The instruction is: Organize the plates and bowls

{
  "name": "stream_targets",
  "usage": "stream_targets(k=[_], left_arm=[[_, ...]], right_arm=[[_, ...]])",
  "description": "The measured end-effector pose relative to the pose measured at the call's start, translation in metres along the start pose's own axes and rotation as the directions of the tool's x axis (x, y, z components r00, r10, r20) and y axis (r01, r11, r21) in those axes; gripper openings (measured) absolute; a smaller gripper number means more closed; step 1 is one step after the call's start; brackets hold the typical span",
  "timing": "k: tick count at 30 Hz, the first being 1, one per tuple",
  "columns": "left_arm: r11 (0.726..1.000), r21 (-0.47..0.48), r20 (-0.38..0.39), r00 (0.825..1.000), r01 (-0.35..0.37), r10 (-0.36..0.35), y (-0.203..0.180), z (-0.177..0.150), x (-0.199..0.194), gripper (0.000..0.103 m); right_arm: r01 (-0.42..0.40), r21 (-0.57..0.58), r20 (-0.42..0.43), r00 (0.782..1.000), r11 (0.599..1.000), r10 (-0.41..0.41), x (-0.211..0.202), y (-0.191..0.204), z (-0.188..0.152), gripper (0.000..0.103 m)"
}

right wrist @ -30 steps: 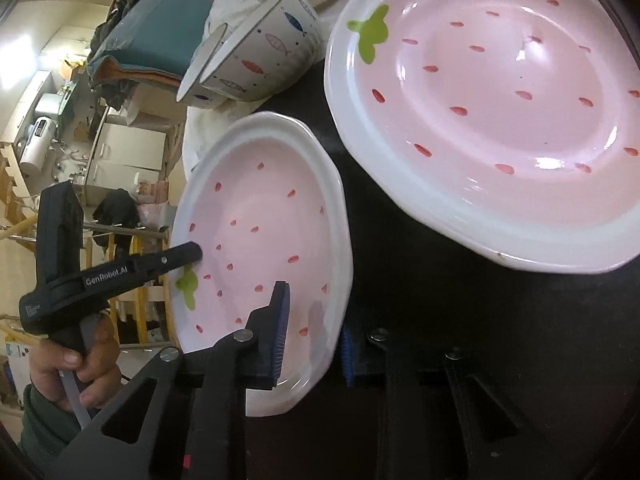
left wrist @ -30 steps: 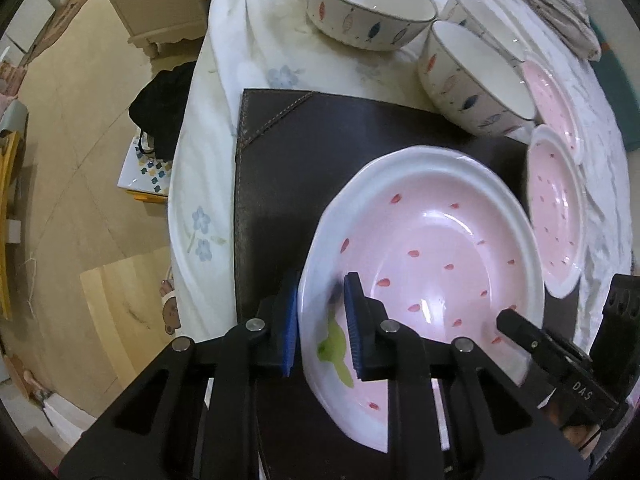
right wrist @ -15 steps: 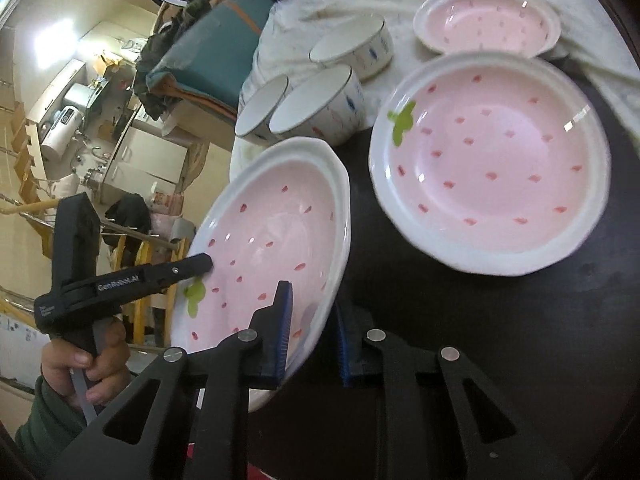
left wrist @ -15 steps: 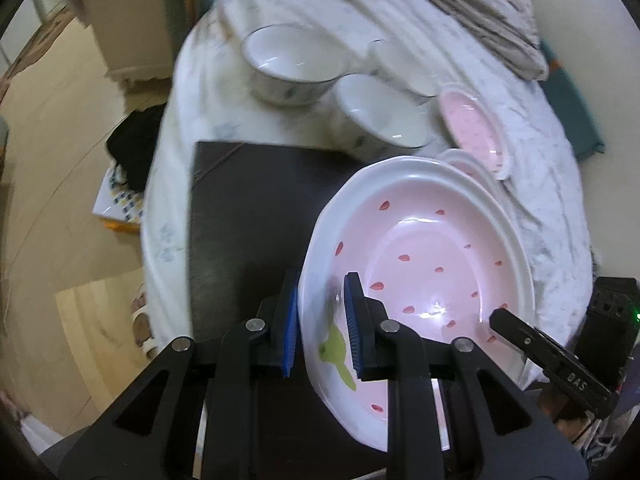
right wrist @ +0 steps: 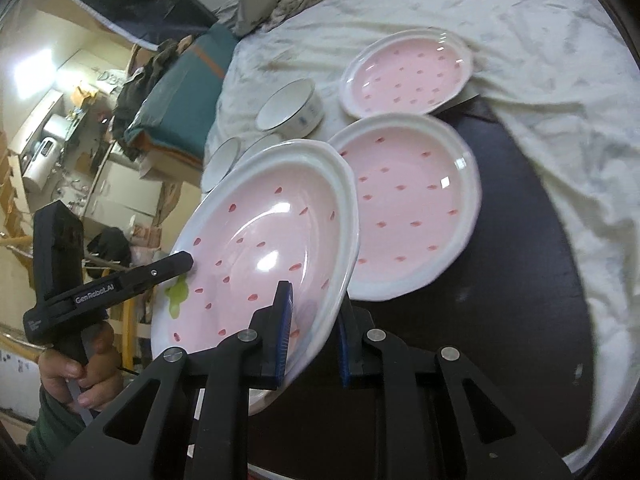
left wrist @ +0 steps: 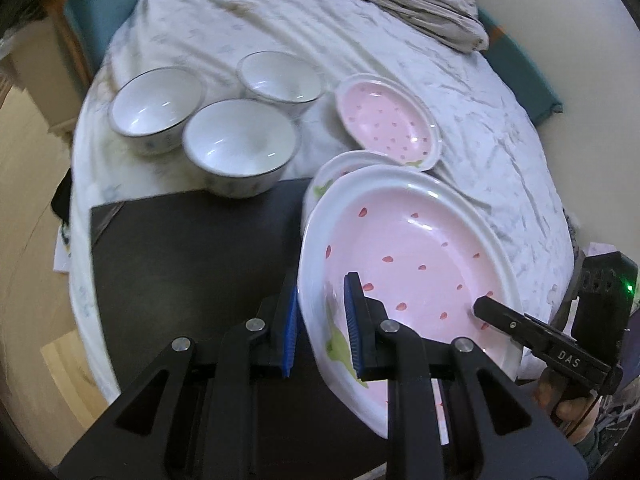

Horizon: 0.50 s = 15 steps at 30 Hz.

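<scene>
- Left gripper [left wrist: 320, 320], angled steeply downward, is clamped on the rim of the held pink plate [left wrist: 408, 264]; right gripper [right wrist: 312, 328] pinches the opposite rim.
- The plate hangs tilted above the dark mat [left wrist: 180, 256], over a second pink plate [right wrist: 416, 208].
- The left view alone shows all three white bowls [left wrist: 240, 148] on the sheet [left wrist: 480, 120].
- The right view alone shows the hand [right wrist: 80, 376] on the left handle and the second plate whole.

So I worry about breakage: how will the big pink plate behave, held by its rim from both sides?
The big pink plate looks rigid, so no flexing. Its glossy glaze suggests it could slip between the left gripper and right gripper. It is tilted and likely ceramic, so probably fragile if dropped.
</scene>
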<state>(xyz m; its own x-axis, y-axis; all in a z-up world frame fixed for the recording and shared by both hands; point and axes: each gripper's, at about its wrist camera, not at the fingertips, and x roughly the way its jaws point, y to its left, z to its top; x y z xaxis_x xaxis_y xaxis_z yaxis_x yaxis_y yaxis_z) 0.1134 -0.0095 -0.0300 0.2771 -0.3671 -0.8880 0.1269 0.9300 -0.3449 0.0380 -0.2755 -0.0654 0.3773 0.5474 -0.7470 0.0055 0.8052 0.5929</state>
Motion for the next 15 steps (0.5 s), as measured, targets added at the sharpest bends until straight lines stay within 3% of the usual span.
stream_targets(k=[4,15], left_arm=[[0.999,0.038,0.002,1.000,-0.023,0.023,-0.013,0.009,0.015,0.018],[0.997,0.023,-0.059,0.996,-0.067,0.068,-0.014,0.027,0.068,0.018]], right_arm=[[0.021,0.030,-0.006,1.000,0.999,-0.021,-0.006,-0.017,0.010,0.022],[0.061,0.070,-0.057,0.997,0.996,-0.057,0.015,-0.051,0.030,0.022]])
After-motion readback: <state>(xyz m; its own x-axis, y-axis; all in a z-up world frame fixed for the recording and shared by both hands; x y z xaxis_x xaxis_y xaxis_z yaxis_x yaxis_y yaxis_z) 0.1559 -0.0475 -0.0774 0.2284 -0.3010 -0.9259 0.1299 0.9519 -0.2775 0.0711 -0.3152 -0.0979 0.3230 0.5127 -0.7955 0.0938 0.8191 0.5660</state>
